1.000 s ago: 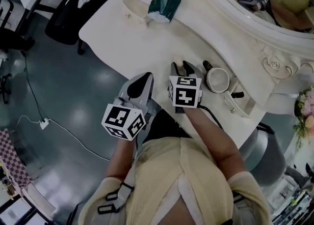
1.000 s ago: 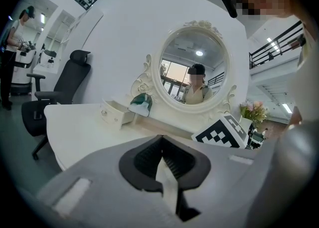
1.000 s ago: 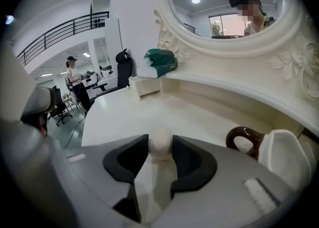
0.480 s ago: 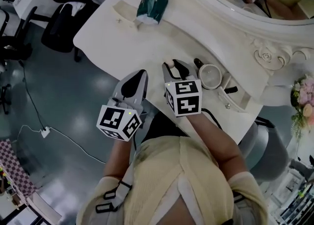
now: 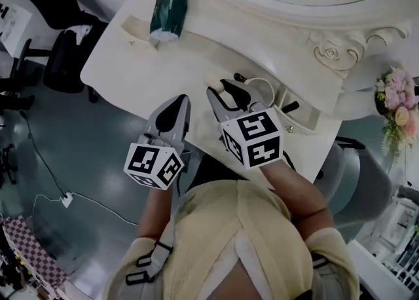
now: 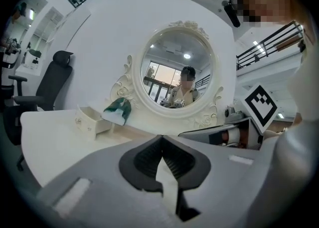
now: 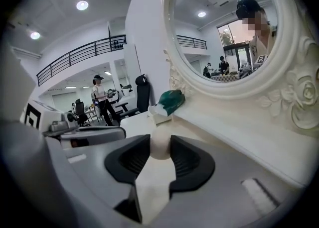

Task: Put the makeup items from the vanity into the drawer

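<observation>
My right gripper [image 7: 160, 143] is shut on a small cream round item [image 7: 160, 140], perhaps a makeup sponge; its jaws have just been closing on it. In the head view the right gripper [image 5: 227, 90] hangs above the white vanity top [image 5: 196, 63], just left of a round white jar [image 5: 262, 84] that it partly hides. An open drawer [image 5: 308, 122] at the right holds a black item [image 5: 290, 105]. My left gripper [image 5: 177, 100] hovers at the vanity's front edge. Its jaws [image 6: 160, 140] meet at the tips with nothing between them.
A green tissue pack [image 5: 167, 14] lies at the back left beside a second small open drawer [image 5: 134, 27]. The oval mirror [image 6: 177, 80] rises behind the tabletop. Pink flowers [image 5: 396, 105] stand at the far right. Black office chairs [image 5: 59, 63] stand on the floor to the left.
My right gripper has lifted up off the tabletop with the cream item between its jaws. The left gripper has shifted a little and risen slightly.
</observation>
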